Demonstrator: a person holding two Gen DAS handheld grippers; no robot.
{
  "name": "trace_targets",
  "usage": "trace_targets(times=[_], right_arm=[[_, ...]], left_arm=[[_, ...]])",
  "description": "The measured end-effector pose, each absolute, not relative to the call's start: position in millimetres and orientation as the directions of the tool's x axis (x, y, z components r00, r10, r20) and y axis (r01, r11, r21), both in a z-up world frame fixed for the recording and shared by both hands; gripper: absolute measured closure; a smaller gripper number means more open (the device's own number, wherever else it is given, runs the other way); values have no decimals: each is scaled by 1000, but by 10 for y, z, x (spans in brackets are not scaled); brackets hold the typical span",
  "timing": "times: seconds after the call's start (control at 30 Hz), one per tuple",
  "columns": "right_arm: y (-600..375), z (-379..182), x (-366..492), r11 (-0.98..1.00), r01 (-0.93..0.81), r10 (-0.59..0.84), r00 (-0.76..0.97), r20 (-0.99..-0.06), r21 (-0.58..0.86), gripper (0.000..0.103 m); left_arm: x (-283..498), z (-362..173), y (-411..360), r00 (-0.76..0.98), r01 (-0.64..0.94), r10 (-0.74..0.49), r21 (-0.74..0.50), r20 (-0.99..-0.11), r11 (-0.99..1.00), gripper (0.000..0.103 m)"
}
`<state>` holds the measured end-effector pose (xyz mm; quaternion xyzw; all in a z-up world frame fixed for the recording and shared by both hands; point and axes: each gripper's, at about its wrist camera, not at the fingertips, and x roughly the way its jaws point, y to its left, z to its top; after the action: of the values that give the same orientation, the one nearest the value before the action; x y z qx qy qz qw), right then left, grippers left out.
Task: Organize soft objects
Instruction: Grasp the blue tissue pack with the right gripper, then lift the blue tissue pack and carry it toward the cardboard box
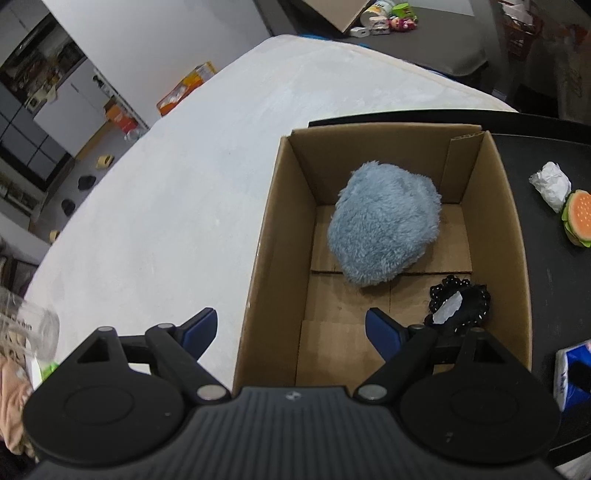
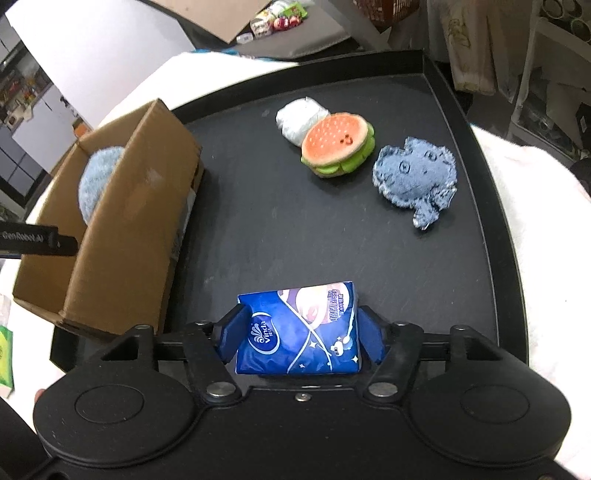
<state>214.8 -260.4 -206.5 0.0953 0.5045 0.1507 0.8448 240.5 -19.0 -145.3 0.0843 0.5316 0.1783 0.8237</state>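
Observation:
A cardboard box (image 1: 280, 236) holds a fluffy blue plush (image 1: 384, 229) and a black scrunchie (image 1: 461, 306). My left gripper (image 1: 291, 328) is open and empty above the box's near left wall. My right gripper (image 2: 299, 332) is shut on a blue Vinda tissue pack (image 2: 299, 328), low over the black tray (image 2: 258, 206). On the tray lie a burger plush (image 2: 338, 144), a white wrapped bundle (image 2: 301, 118) and a flat blue plush (image 2: 415, 177). The box (image 2: 122, 229) stands at the tray's left. The burger plush also shows in the left wrist view (image 1: 578, 218).
The tray has a raised rim (image 2: 480, 155). A white fluffy surface (image 1: 184, 184) lies left of the box. A clear bottle (image 1: 29, 328) lies at the far left. A second box and toys (image 1: 388, 18) sit on a far dark table.

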Motion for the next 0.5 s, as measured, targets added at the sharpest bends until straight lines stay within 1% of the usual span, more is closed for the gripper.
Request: trace_targets(times=[0.13,0.33,0.5], right_arm=[[-2648,-2012,2120,935,-151,353,465,-812,320,42],[-2679,-1932,2136,942,-141,333,493,-804,304,43],[-2678,-1818,2149,946,-135,320,507,-801,293,43]], left_arm=[[2434,-1423,-185,386,-195,354,300,-852,934,17],[2492,-1398,-193,418,-184,349,298,-839,937,17],[2475,-1411,-203,418,-165,285,236,-863,958,16]])
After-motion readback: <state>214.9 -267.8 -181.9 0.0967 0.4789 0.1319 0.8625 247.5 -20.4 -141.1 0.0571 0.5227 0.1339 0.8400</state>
